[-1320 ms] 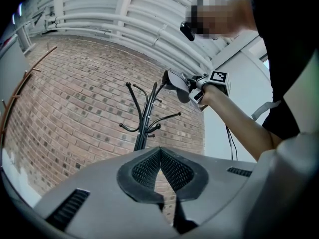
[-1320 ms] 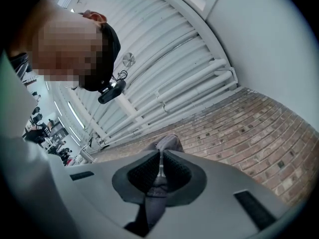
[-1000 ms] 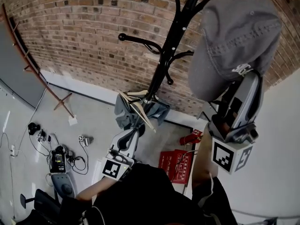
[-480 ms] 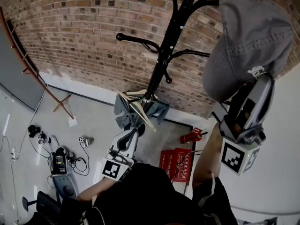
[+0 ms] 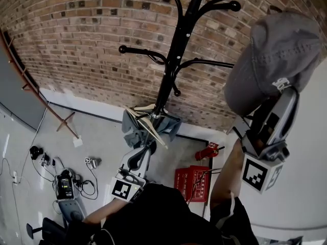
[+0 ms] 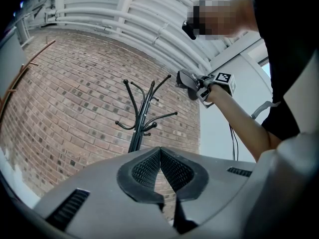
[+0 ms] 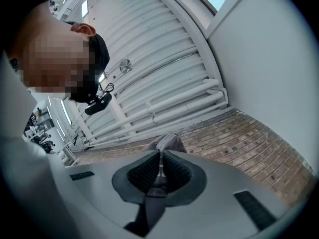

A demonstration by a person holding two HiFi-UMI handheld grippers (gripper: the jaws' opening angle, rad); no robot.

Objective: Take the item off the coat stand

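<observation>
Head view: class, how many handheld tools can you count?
2. Left tool: low centre, shut, empty. Right tool: raised at right, clamping the grey cap. None appears hidden.

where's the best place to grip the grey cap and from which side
Grip the grey cap by its thin lower edge, from below, as the right gripper has it: flat fabric fits between narrow jaws, while the domed crown looks too bulky.
</observation>
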